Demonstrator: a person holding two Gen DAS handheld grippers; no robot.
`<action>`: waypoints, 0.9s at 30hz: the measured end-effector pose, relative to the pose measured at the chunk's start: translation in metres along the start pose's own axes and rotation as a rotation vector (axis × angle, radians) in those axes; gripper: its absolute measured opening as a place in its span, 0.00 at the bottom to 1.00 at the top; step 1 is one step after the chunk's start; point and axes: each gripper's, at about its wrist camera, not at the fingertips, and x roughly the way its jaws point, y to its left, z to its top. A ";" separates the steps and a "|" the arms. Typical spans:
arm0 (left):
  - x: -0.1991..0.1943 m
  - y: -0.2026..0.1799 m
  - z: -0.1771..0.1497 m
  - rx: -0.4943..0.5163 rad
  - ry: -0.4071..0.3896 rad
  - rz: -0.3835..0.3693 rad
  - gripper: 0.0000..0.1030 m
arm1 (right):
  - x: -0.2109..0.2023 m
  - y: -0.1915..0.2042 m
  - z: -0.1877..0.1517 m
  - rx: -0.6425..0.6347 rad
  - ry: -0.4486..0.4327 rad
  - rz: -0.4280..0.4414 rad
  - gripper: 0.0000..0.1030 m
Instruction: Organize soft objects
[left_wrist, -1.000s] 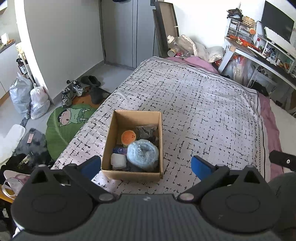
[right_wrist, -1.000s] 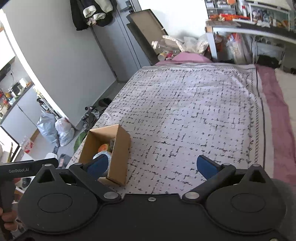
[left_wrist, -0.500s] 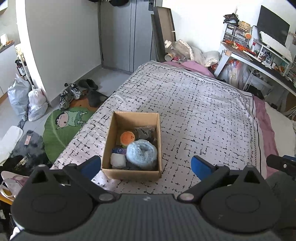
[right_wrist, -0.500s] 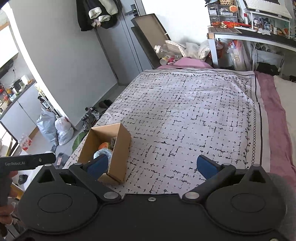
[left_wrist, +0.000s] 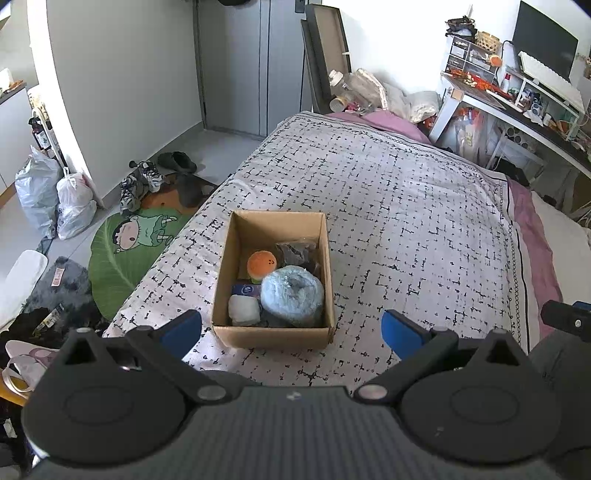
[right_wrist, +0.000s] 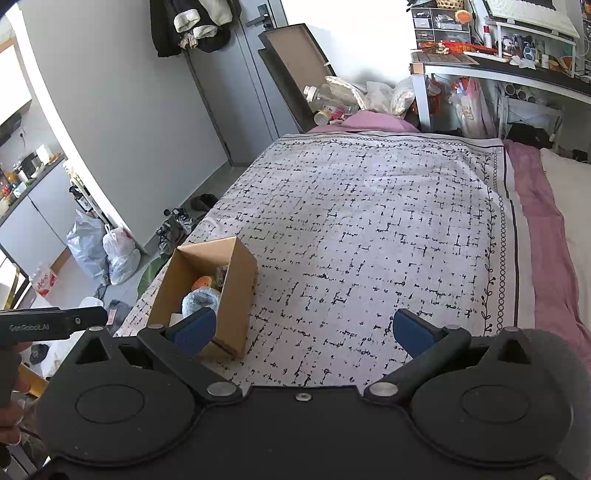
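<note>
One "GenRobot.AI" mark, left claw (right_wrist: 51, 325)

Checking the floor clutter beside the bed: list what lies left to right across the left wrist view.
White plastic bags → green cartoon rug → cardboard box → patterned bedspread → pink sheet edge.

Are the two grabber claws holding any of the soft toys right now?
No. The left gripper and the right gripper are both wide open and hold nothing. The soft things sit in the cardboard box on the bed.
</note>
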 end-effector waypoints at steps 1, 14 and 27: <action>0.000 0.000 -0.001 0.003 -0.002 -0.002 1.00 | 0.000 0.001 0.000 -0.002 -0.001 0.000 1.00; 0.005 0.003 -0.006 -0.007 0.002 -0.011 1.00 | 0.001 0.006 0.002 -0.021 -0.006 -0.032 1.00; 0.006 0.003 -0.007 -0.006 -0.005 -0.012 1.00 | 0.001 0.008 0.001 -0.031 -0.011 -0.049 1.00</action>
